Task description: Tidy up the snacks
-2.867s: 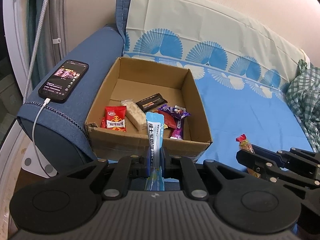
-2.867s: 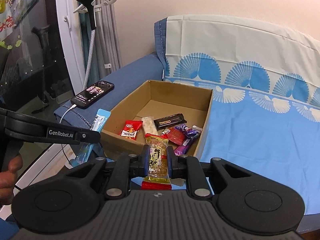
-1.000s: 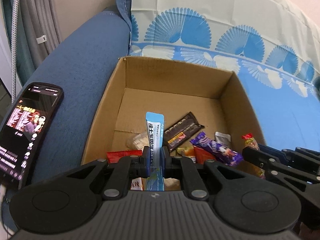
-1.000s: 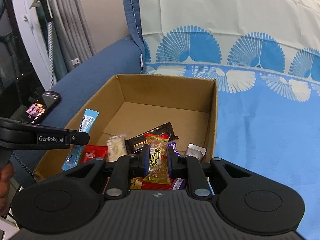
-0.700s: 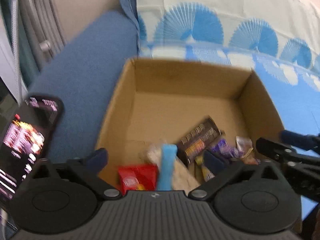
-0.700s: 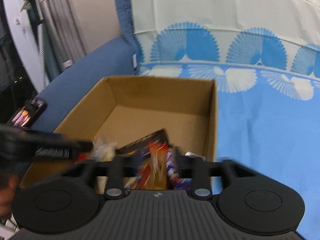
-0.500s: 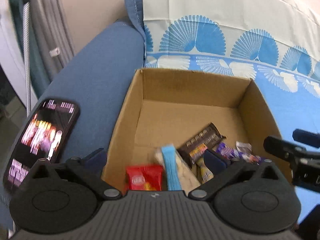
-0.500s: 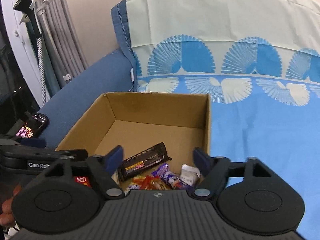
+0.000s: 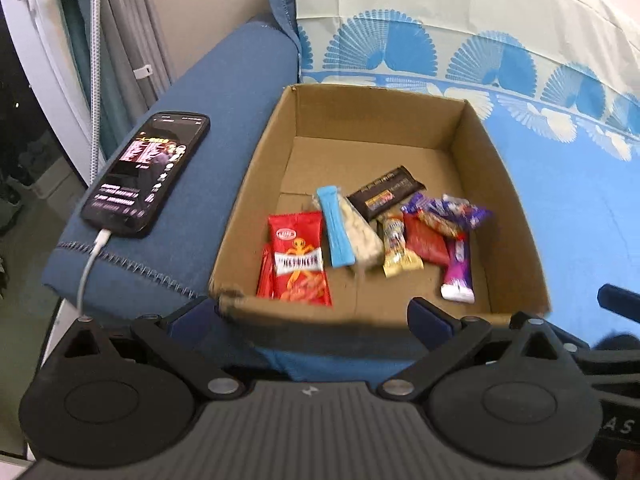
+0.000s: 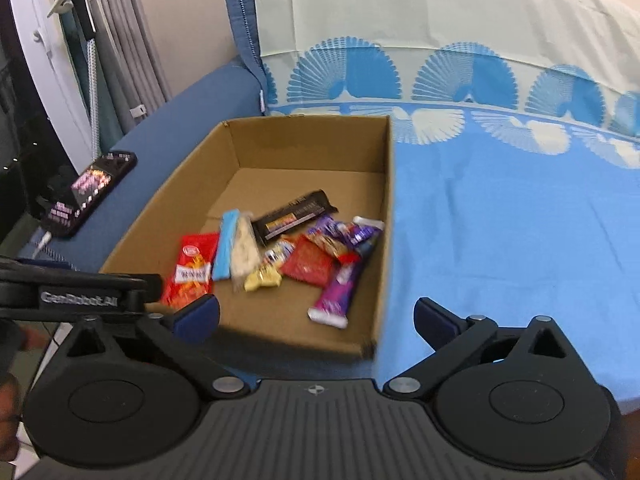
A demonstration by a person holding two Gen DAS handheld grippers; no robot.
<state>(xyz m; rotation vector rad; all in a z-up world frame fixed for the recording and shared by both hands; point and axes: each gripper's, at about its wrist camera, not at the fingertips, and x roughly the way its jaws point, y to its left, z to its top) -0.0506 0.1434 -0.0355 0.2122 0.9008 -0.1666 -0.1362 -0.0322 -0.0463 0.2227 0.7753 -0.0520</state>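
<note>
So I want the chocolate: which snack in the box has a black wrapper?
The black bar, farthest back in the cardboard box; the others are red, blue, gold or purple.

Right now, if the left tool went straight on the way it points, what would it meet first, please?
Probably the near wall of the cardboard box, which lies between the open left tool's fingers; past it, likely the red snack packet. Depth is hard to judge.

Both tongs are built from matte black plastic, with round discs, silver screws and a ribbed grey centre plate. Dark blue pads (image 9: 428, 316) are fitted to the fingers. White "GenRobot.AI" lettering is carried on the left tongs (image 10: 80, 300).
</note>
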